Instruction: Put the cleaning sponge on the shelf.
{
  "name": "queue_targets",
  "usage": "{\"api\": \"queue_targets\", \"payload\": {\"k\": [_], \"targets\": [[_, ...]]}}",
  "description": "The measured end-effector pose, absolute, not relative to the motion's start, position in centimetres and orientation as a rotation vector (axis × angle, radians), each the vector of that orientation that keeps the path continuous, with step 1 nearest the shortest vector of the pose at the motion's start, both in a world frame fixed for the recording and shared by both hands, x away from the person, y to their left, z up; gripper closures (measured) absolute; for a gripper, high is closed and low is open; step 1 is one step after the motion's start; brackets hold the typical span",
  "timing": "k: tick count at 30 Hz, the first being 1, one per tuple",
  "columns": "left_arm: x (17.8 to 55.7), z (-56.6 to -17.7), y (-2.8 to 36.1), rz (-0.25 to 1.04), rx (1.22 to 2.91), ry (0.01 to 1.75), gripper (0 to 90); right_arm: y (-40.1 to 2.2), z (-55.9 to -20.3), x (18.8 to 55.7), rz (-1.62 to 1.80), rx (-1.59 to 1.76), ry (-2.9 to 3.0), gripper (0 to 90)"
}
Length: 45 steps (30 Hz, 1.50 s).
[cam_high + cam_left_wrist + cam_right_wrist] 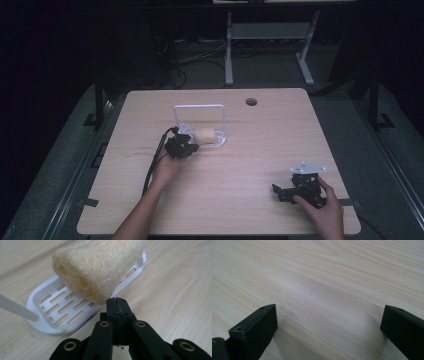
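Sponge (97, 267), one only, pale and fuzzy, lying tilted over the edge of the single white slotted tray (62, 312) near the middle of the table (240, 200); probably light, soft and squashy, not slippery, best pinched across the near end. Left gripper (117, 302) with jaws pressed together on nothing, tips just at the sponge's lower edge. Right gripper (328, 322) with jaws wide apart over bare wood, well off to the side.

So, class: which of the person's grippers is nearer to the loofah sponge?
Left. The left gripper, jaws shut, sits right at the loofah sponge's edge; the right gripper, jaws open, rests far across the table.
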State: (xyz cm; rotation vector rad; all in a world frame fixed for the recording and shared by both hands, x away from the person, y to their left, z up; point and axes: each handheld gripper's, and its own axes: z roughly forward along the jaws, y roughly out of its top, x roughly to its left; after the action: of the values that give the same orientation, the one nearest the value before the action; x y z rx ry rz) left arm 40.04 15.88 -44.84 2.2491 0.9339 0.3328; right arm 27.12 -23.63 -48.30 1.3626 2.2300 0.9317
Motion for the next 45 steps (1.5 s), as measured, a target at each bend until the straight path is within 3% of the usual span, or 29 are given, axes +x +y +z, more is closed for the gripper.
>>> {"api": "queue_targets", "payload": {"k": [30, 45], "targets": [[39.6, -44.1, 17.8, 0.374, 2.222, 0.976, 89.8, -23.6, -48.3, 27.1, 0.931, 1.364, 2.230, 0.7], [37.8, -43.4, 19.8, 0.364, 2.221, 1.013, 50.9, -23.6, -48.3, 27.1, 0.932, 1.362, 2.231, 0.7]]}}
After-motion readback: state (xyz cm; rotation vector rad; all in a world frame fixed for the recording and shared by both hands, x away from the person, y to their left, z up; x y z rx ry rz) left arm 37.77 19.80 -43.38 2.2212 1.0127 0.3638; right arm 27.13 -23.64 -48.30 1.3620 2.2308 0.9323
